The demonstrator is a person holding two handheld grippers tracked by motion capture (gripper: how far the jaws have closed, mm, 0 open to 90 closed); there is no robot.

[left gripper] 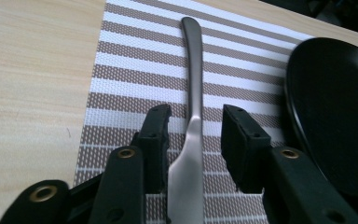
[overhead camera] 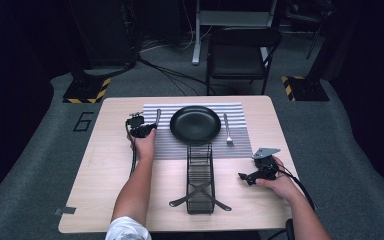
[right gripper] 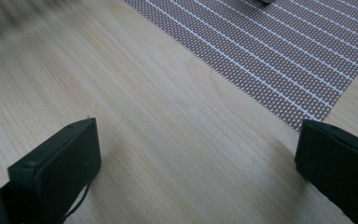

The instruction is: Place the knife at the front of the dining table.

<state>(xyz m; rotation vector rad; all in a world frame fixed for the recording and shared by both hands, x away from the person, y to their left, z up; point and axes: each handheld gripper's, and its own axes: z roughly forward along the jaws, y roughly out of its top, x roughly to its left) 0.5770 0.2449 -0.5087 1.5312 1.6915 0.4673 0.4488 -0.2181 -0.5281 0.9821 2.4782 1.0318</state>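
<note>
On the wooden bench (overhead camera: 105, 170) a striped placemat (overhead camera: 170, 145) lies toward the far edge, with a black plate (overhead camera: 195, 124) at its middle. A fork (overhead camera: 227, 131) rests on the mat just to the right of the plate, lengthwise, tines toward the person. To the left of the plate lies a knife (left gripper: 195, 93), also on the mat, its handle pointing away toward the far edge.

At the knife, the left gripper (left gripper: 195, 128) sits low over the mat with its fingers (left gripper: 154, 135) spread to either side of the metal; a gap shows on each side, so they straddle the knife without pinching it. The plate's rim is just beside the right-hand finger in the left gripper view. From the high view, the left hand (overhead camera: 144, 145) reaches in over the mat's left end.

Nearer the person, a black wire caddy (overhead camera: 200, 180) stands on the bare wood between the two forearms, long axis running away from the person, its far end touching or overlapping the mat's near edge.

Right of the caddy, the right gripper (right gripper: 196, 154) is held over bare wood near the mat's near right corner, its fingers (right gripper: 58, 168) spread wide and holding nothing. Its grey three-cornered plate (overhead camera: 265, 152) is visible on top in the high view.
</note>
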